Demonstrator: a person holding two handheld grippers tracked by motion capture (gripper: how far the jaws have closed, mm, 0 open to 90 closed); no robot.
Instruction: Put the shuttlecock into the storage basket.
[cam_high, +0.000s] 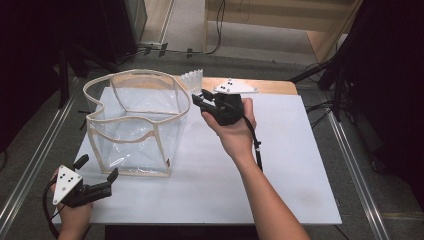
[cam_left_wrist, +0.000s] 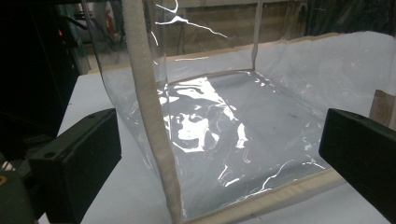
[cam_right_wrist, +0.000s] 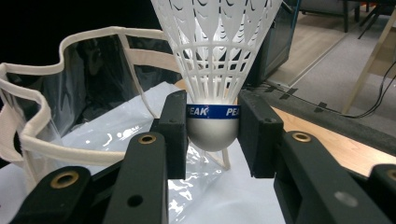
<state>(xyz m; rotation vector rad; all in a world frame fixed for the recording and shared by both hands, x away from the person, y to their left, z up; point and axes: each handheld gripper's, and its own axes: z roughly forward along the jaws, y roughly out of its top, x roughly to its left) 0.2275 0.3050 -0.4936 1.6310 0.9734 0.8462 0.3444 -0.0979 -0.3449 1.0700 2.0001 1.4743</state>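
Note:
A white plastic shuttlecock (cam_right_wrist: 215, 56) with a blue band stands skirt-up between the pads of my right gripper (cam_right_wrist: 212, 131), which is shut on its rounded base. In the high view that gripper (cam_high: 199, 98) is held above the board's far middle. The shuttlecock's skirt (cam_high: 192, 78) rises just past the right rim of a clear bag with beige trim (cam_high: 135, 120). The bag stands open-topped on the left of the white board (cam_high: 280, 165). My left gripper (cam_high: 97, 169) rests at the near left, open, with its jaws wide apart and pointing at the bag's near corner (cam_left_wrist: 149, 107).
A wooden tabletop edge (cam_high: 272, 86) shows behind the white board. Metal rails run along both sides of the table, dark stands rise at the far left and right, and cables (cam_high: 215, 47) lie on the floor beyond.

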